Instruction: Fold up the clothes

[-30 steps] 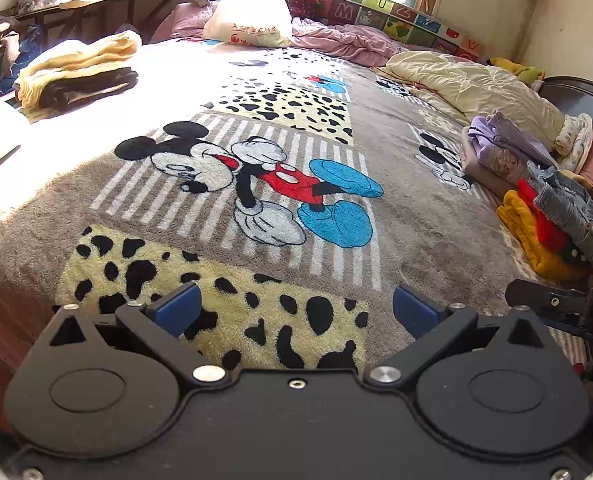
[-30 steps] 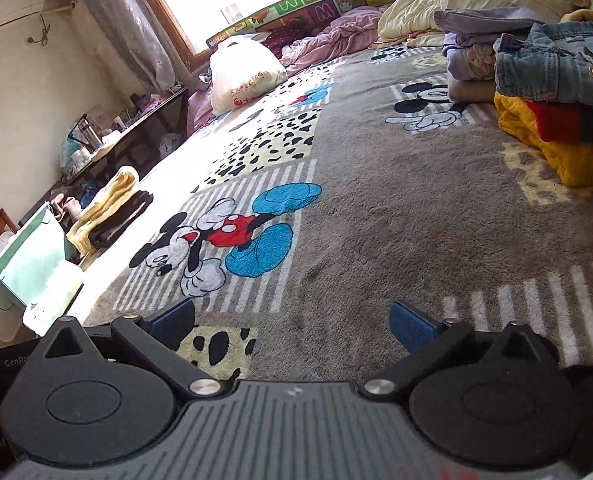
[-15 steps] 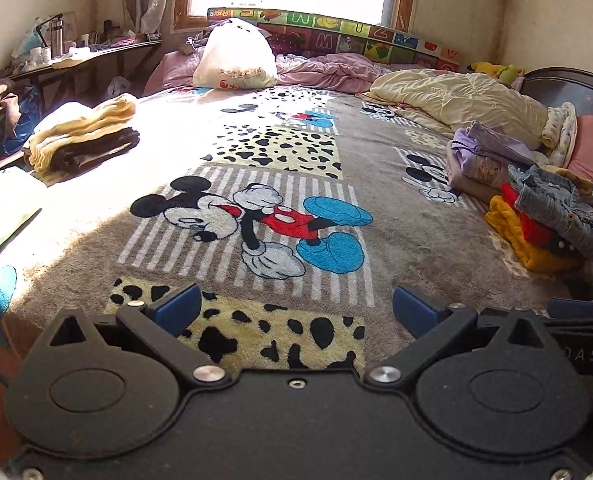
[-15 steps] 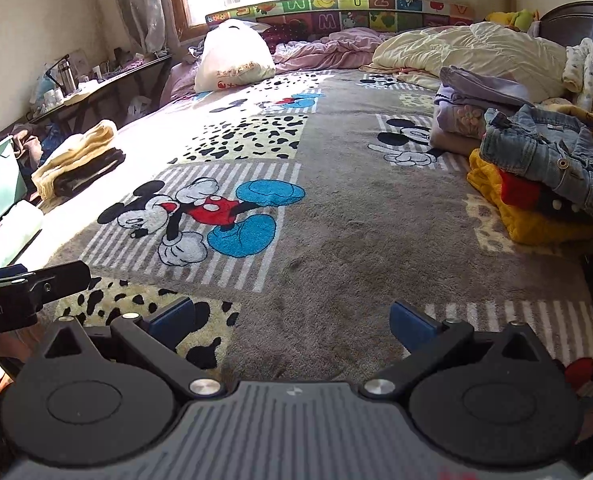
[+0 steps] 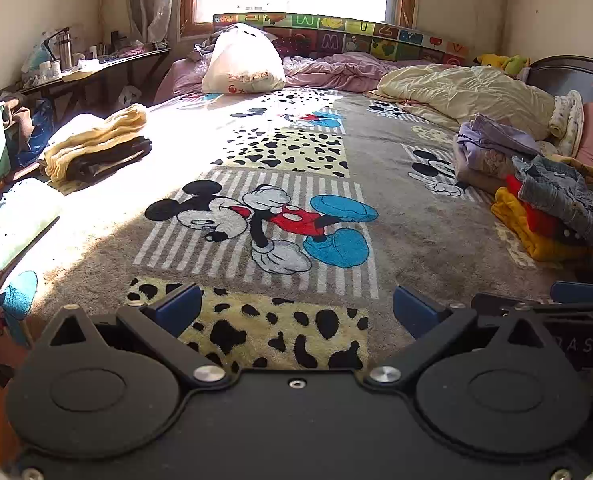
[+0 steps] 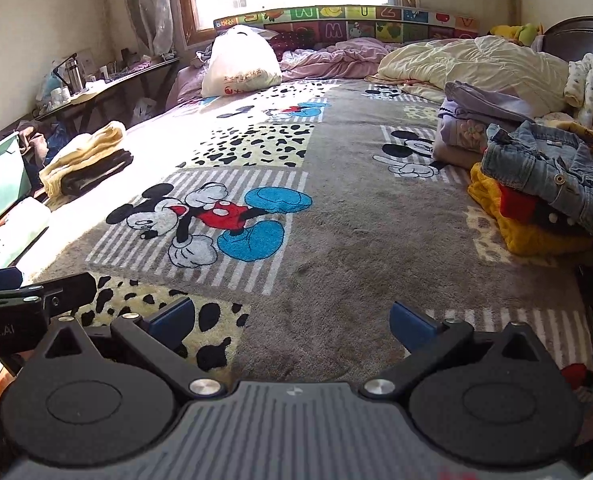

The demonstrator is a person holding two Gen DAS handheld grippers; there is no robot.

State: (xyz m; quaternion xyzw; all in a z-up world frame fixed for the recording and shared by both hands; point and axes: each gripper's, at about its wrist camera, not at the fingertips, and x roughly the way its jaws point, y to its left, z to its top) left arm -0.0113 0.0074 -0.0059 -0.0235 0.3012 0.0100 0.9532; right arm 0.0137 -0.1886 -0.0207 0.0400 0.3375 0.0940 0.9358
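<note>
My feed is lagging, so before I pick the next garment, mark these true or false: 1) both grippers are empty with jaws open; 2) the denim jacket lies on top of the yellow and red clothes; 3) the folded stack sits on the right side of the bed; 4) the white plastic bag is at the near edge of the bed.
1) True: the left gripper and the right gripper are open and hold nothing.
2) True: the denim jacket rests on the yellow garment and a red one.
3) False: the folded stack is on the left side.
4) False: the white plastic bag sits at the far end, below the window.
</note>
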